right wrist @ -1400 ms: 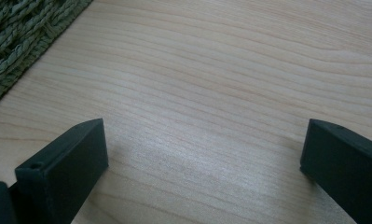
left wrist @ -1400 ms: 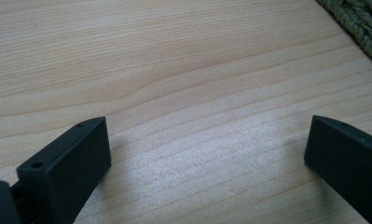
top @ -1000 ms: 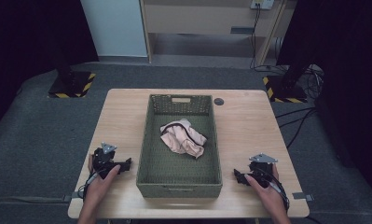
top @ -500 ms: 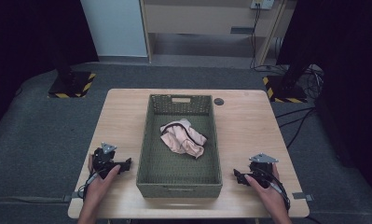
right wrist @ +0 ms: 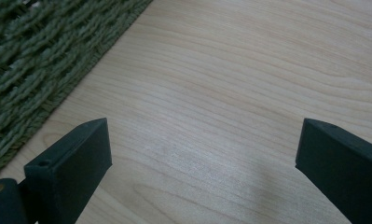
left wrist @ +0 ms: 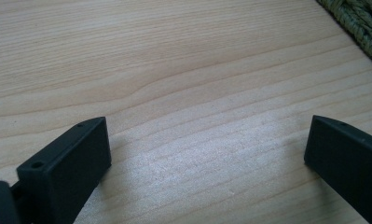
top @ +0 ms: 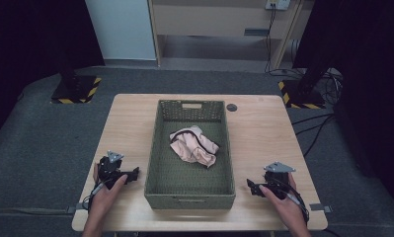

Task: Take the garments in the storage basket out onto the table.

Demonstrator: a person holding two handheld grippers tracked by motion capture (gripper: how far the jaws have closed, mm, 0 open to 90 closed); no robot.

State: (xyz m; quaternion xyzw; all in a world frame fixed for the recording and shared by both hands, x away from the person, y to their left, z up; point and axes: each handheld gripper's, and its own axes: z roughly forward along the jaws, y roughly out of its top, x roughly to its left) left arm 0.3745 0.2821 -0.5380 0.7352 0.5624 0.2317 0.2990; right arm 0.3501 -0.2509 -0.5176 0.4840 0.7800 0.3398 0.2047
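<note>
A green woven basket (top: 189, 197) stands in the middle of the wooden table (top: 263, 133). Inside it lies a crumpled pink cloth (top: 193, 146) with a dark strap. My left gripper (top: 134, 174) rests on the table just left of the basket, open, with bare wood between its jaws (left wrist: 207, 154). My right gripper (top: 251, 186) rests on the table just right of the basket, also open over bare wood (right wrist: 202, 154). The basket's wall (right wrist: 39, 65) fills the left side of the right gripper view, and the basket's corner (left wrist: 361, 23) shows at the top right of the left gripper view.
A small dark disc (top: 231, 107) lies on the table past the basket's far right corner. Two stand bases with yellow-black tape (top: 76, 91) (top: 303, 96) sit on the floor behind the table. A wooden cabinet (top: 219, 24) stands at the back.
</note>
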